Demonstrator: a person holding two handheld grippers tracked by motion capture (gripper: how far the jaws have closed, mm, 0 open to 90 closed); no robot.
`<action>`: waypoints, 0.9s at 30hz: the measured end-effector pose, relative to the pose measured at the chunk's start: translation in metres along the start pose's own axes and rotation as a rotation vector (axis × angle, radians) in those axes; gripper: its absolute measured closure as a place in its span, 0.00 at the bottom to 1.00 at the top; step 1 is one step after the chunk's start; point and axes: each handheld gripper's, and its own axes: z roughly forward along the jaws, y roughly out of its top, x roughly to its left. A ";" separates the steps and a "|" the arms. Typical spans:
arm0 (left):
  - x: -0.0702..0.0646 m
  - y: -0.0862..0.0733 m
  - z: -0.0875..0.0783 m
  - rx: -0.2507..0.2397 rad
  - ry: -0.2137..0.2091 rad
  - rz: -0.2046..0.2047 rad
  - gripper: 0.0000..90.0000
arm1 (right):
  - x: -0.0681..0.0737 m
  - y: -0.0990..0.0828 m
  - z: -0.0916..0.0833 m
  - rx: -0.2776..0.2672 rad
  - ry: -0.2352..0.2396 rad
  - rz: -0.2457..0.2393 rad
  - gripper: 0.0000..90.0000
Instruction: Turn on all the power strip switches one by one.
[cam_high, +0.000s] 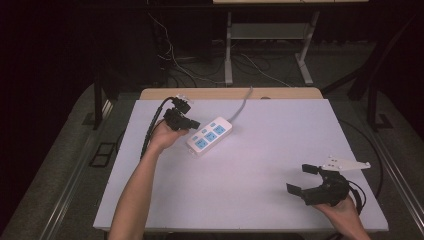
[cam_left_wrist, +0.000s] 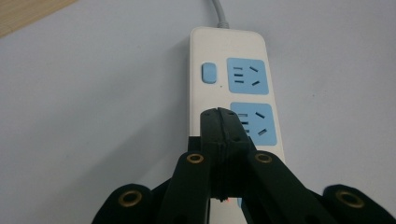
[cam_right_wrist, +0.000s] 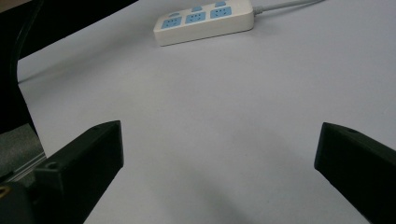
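The white plastic power strip with three pale blue socket faces and a grey cord (cam_high: 210, 134) lies flat on the pale lilac tabletop (cam_high: 260, 165), toward its far left part, its cord running off over the back edge. The left tool (cam_left_wrist: 223, 122) hovers right over the near end of the strip with its two black jaws pressed together and nothing between them; in the left gripper view the clenched tip sits above the strip's middle socket, just short of the small blue rocker switch (cam_left_wrist: 208, 73) beside the far socket. The right tool (cam_high: 303, 179) rests well apart at the near right corner of the tabletop, jaws spread wide and empty, pointing across the bare surface toward the strip.

The step in hand looks like pressing work on the strip with a closed tip, most likely on the switch. I cannot tell whether the tip touches the strip's face. A next move would call for carrying the clenched tip forward over the switch and lowering it squarely, gently enough that the light strip does not skid.
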 end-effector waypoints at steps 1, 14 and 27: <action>0.000 0.002 0.000 0.005 -0.002 0.005 1.00 | 0.000 0.000 0.000 -0.001 0.000 0.000 0.01; -0.003 0.010 0.020 0.024 0.000 0.017 1.00 | 0.000 0.000 0.000 0.003 0.003 0.001 0.01; -0.002 0.008 0.032 0.032 -0.003 0.010 1.00 | 0.000 0.000 0.001 0.008 0.003 -0.003 0.01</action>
